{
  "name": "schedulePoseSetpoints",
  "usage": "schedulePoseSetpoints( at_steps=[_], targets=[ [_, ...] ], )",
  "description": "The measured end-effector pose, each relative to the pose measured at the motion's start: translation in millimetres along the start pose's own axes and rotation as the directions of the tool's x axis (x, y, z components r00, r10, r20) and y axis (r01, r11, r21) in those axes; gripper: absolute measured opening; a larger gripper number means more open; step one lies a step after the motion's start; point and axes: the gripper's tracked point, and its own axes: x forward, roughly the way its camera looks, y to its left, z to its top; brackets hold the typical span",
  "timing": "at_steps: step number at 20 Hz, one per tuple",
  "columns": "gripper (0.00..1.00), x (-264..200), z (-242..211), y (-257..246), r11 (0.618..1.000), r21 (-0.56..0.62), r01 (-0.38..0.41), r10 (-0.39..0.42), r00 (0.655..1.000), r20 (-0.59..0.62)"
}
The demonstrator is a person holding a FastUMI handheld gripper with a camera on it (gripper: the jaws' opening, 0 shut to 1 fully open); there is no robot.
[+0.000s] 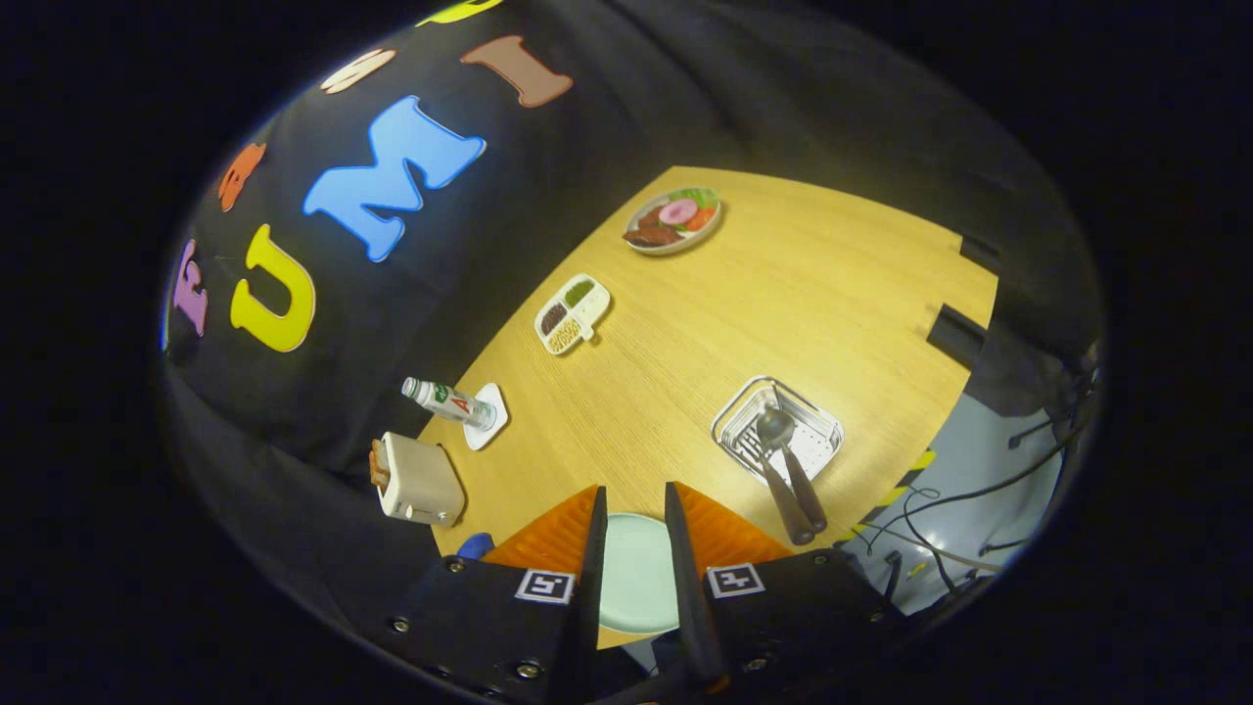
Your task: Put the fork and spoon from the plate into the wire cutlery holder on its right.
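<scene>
The pale green plate (pixel 636 573) lies on the wooden table directly under my gripper (pixel 633 509), seen through the gap between the fingers; the part I can see is bare. My gripper is open and holds nothing. To the right of the fingers stands the wire cutlery holder (pixel 778 429), a rectangular metal basket. The spoon (pixel 775 428) and the fork (pixel 795 487) rest in it, heads inside and dark handles sticking out over its near rim toward the table edge.
A toaster (pixel 419 480) and a bottle (pixel 448 402) on a white coaster stand left of the fingers. Further off are a three-part snack dish (pixel 572 313) and a plate of food (pixel 673 220). The table's edge drops off right of the holder, with cables on the floor.
</scene>
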Motion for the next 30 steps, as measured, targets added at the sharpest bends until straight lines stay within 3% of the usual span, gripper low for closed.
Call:
schedulePoseSetpoints(
  at_steps=[5,10,15,21,25,30],
  targets=[
    [0.35,-25.2,52.9,19.6,0.98,-0.192,0.046,0.009,0.96,0.279],
    [0.35,-61.9,88.8,41.0,0.929,-0.334,0.159,0.037,0.858,0.513],
    [0.35,-81.8,100.6,43.3,0.897,-0.373,0.237,0.041,0.796,0.604],
    [0.35,-95.6,113.1,22.1,0.872,-0.367,0.323,-0.001,0.752,0.659],
    [0.35,-109.3,120.4,7.0,0.869,-0.341,0.359,-0.031,0.728,0.685],
    [0.35,-139.0,133.8,-17.3,0.86,-0.298,0.415,-0.067,0.671,0.739]
  ],
)
